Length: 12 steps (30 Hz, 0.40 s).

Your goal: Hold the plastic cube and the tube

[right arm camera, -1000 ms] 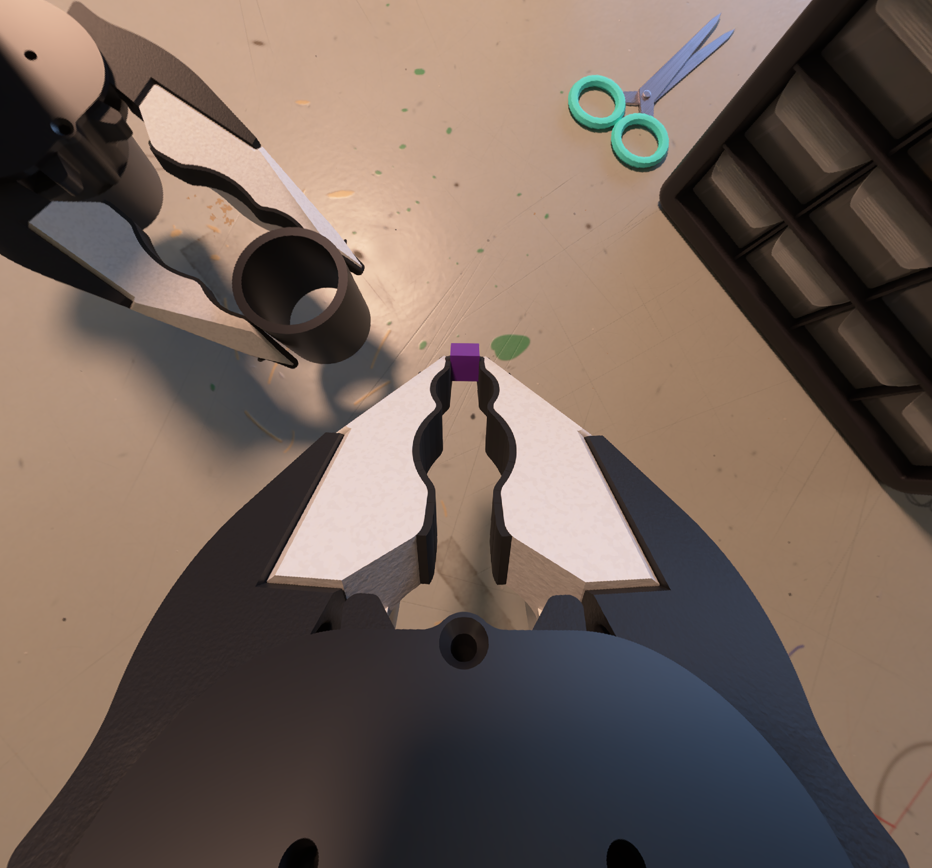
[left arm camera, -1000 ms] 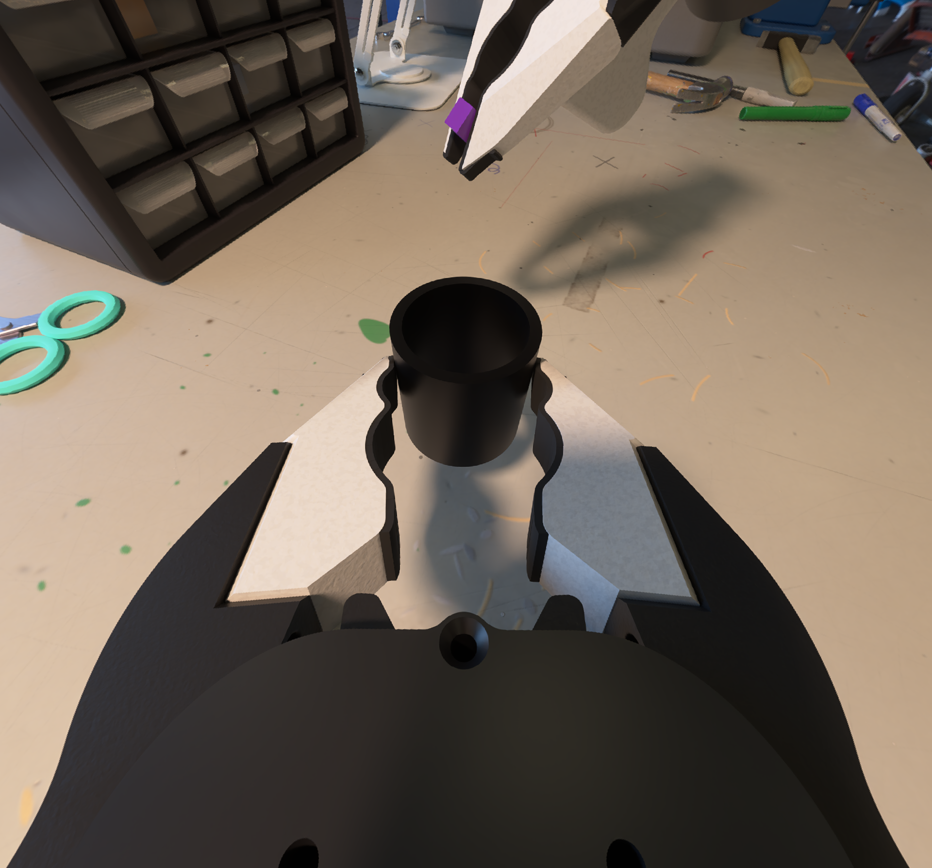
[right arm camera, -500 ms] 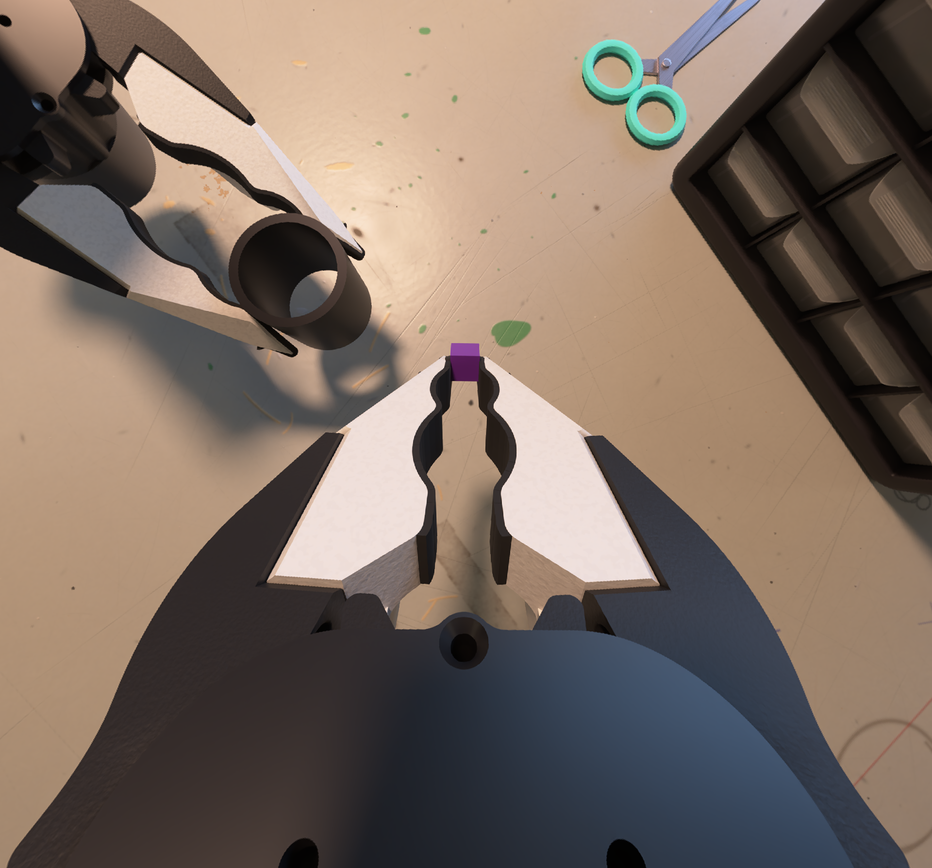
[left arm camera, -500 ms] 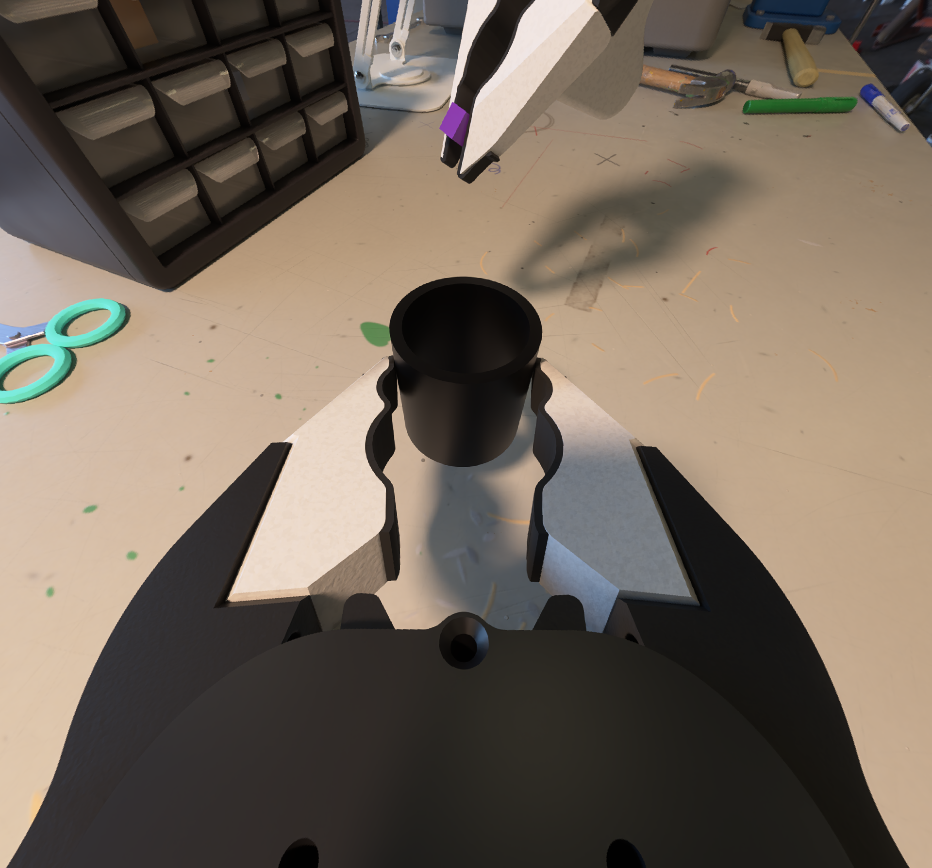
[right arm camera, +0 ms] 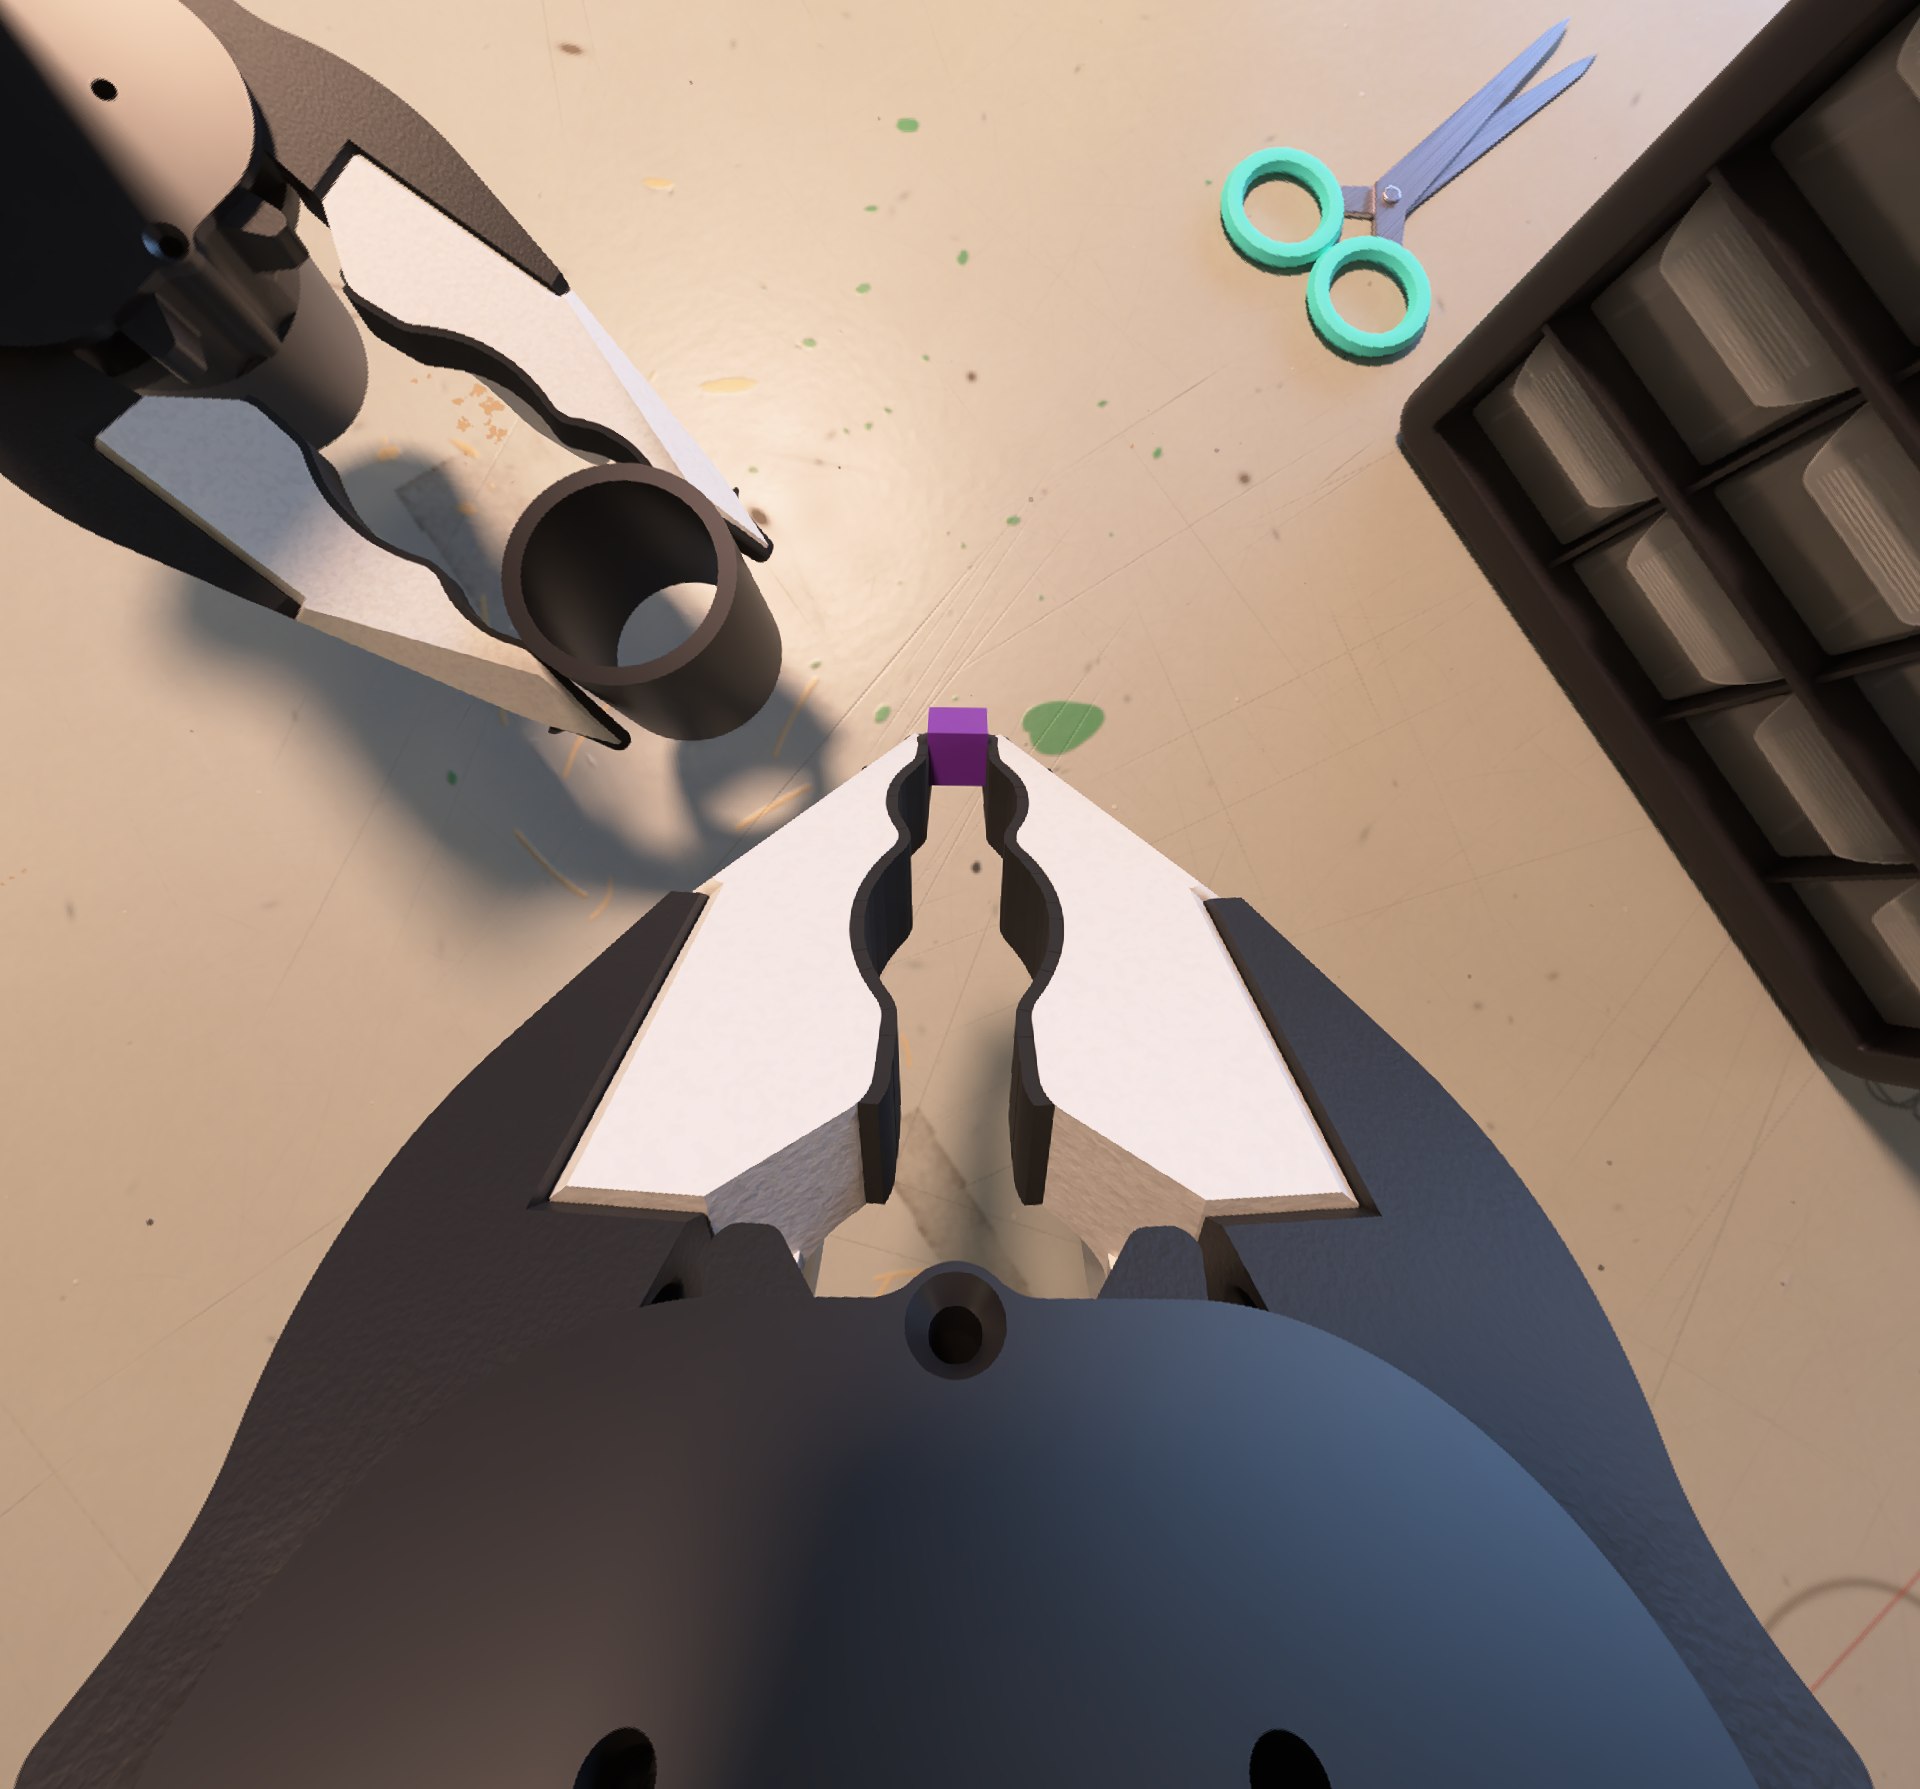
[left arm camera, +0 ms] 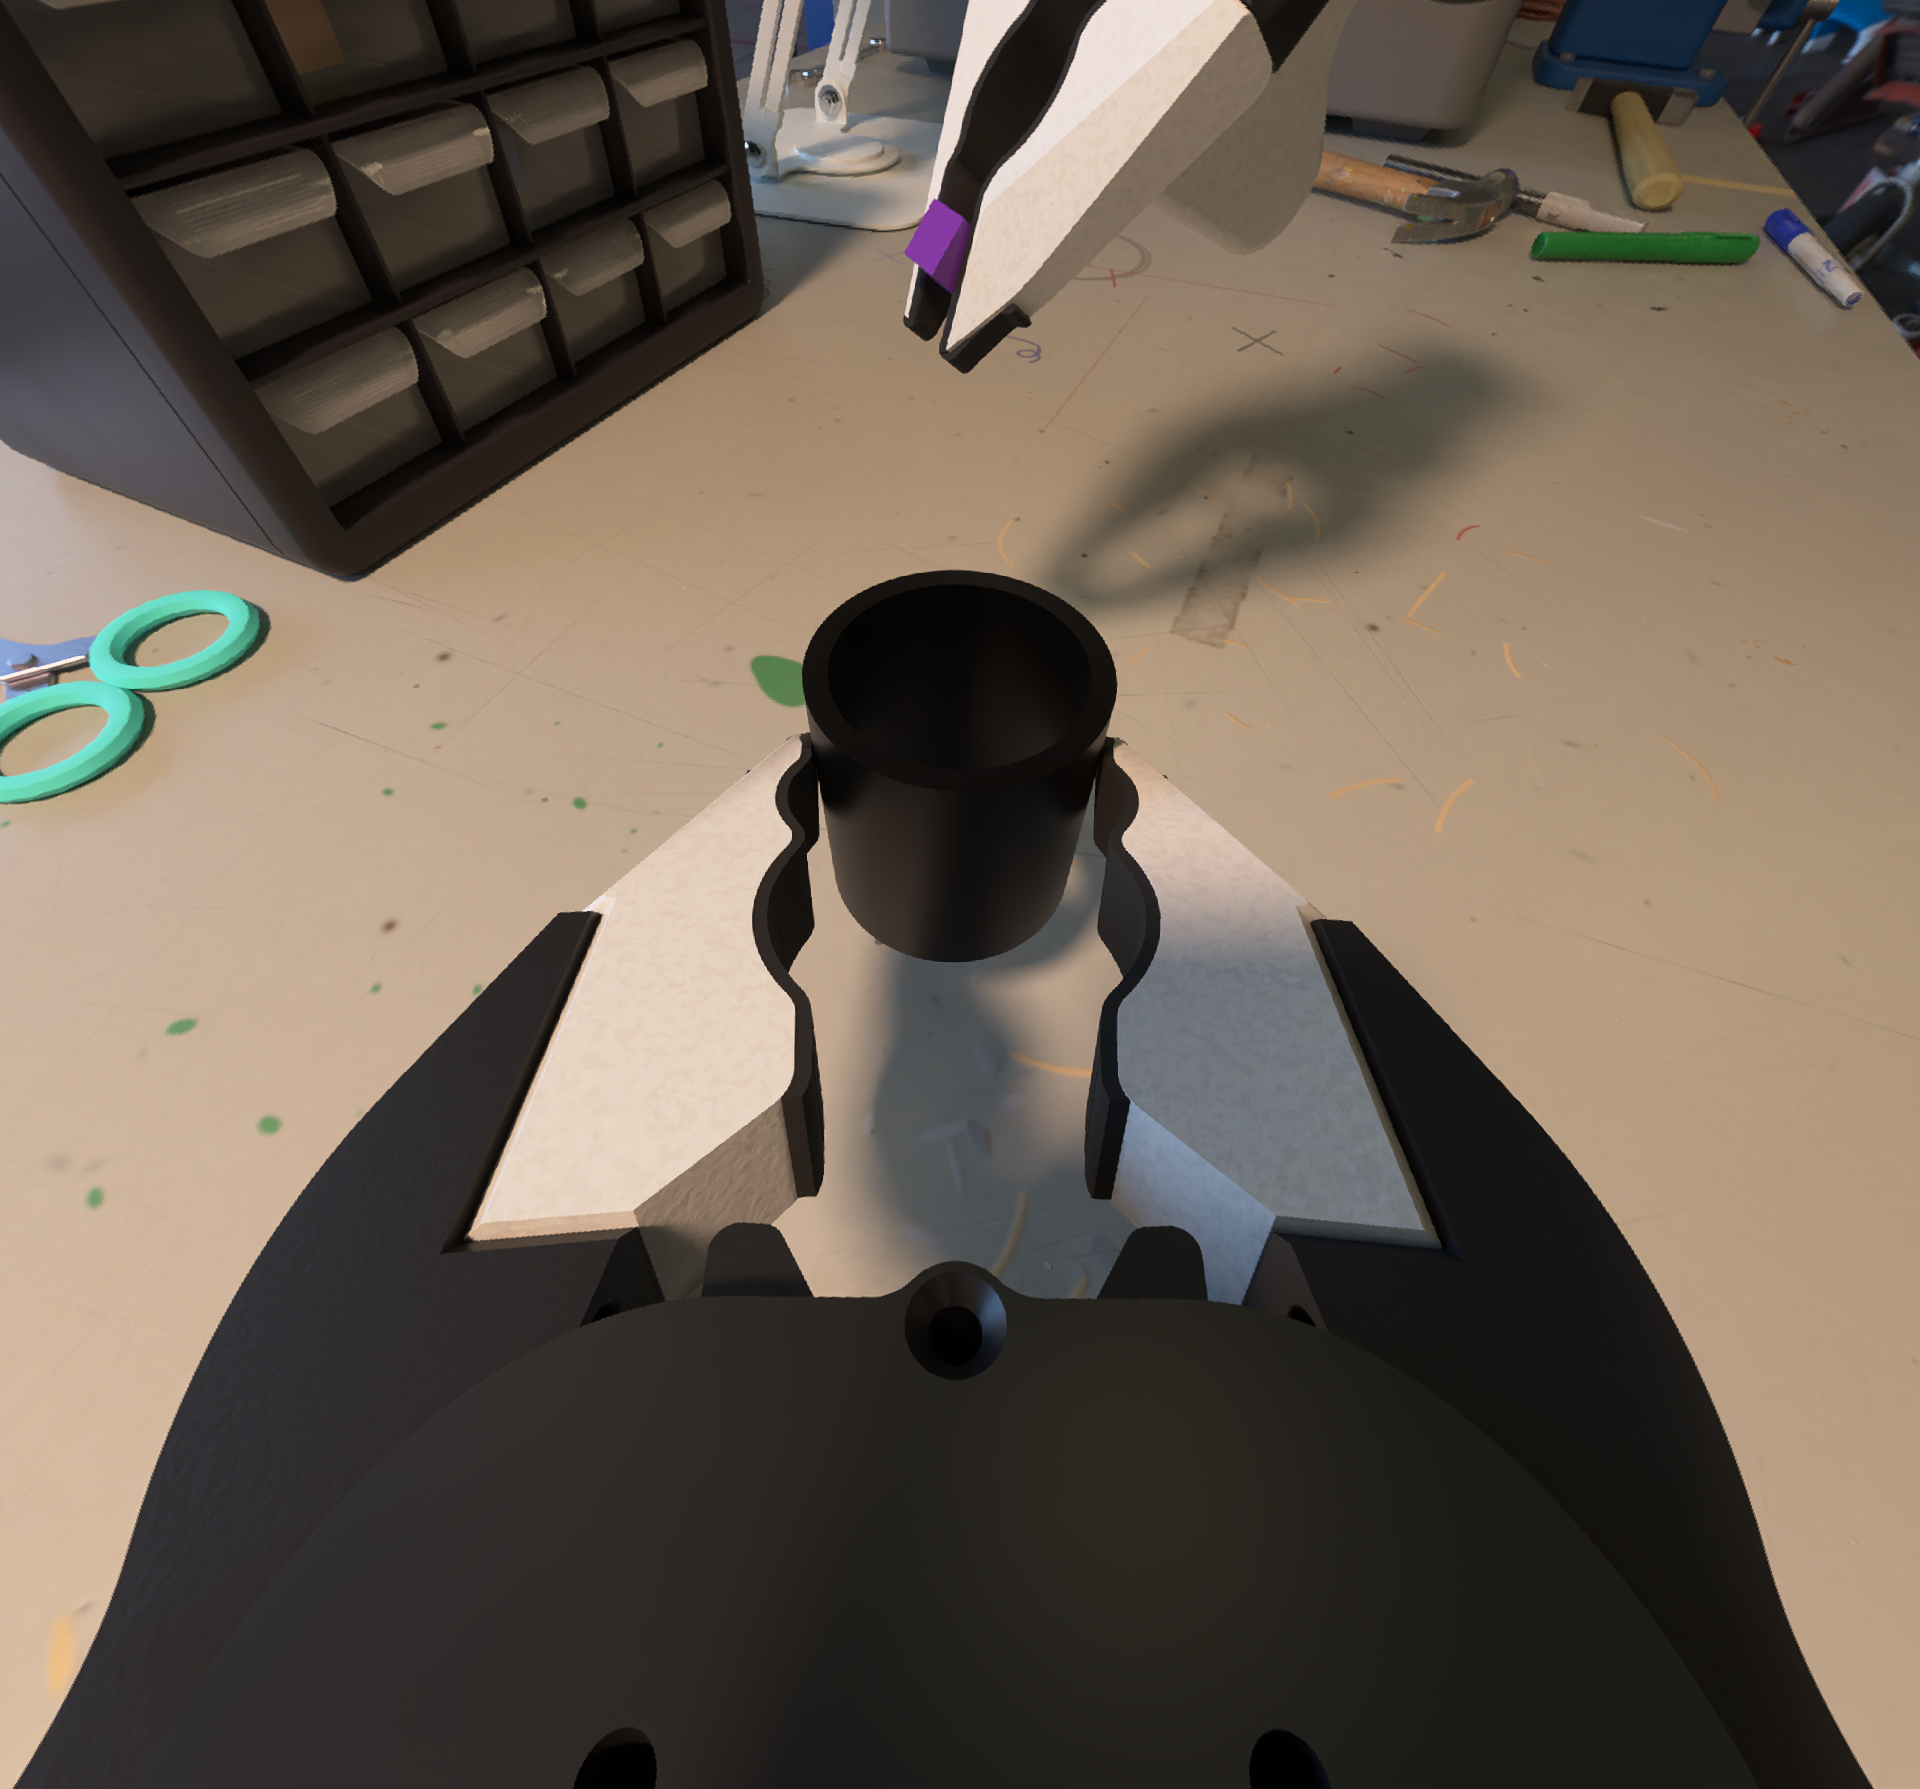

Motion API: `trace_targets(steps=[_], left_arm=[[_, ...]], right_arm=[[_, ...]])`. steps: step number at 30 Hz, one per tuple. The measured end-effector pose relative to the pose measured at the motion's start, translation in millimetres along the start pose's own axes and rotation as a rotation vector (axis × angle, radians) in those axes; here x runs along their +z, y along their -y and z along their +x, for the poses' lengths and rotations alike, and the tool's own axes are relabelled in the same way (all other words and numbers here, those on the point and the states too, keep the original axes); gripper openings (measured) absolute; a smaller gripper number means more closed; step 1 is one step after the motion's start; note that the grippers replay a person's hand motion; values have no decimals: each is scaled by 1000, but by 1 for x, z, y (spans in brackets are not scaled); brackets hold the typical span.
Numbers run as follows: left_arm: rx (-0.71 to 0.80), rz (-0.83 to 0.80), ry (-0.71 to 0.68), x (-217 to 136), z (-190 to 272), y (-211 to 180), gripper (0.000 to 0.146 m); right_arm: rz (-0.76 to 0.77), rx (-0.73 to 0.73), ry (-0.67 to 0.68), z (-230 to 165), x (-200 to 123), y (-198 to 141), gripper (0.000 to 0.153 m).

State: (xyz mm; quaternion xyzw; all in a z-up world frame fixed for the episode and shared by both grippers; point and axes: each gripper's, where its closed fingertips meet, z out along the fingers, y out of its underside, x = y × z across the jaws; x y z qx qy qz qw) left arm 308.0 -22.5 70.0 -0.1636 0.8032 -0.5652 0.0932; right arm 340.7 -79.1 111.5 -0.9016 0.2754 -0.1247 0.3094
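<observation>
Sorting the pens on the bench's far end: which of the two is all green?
The long green marker, lying beside the hammer. The other marker, nearer the bench edge, is white with a blue cap.

On my left feed I see a dark drawer cabinet (left arm camera: 353, 181) standing on the beige workbench (left arm camera: 1558, 856), with teal-handled scissors (left arm camera: 114, 690) lying near its front. Farther back I make out a white stand (left arm camera: 831, 77), a hammer (left arm camera: 1444, 196), a green marker (left arm camera: 1647, 245) and a blue vise (left arm camera: 1673, 4). Green paint flecks dot the surface.
</observation>
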Motion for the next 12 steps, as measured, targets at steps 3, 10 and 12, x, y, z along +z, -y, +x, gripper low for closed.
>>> trace_targets(steps=[3, 10, 12], left_arm=[[0, 0, 0, 0, 0, 0, 53], [-1, 0, 0, 0, 0, 0, 53], [-1, 0, 0, 0, 0, 0, 53]], right_arm=[[-4, -10, -6, 0, -1, -1, 9], [-13, -42, -24, 1, -1, -1, 9], [-11, -48, -24, 1, -1, 0, 9]])
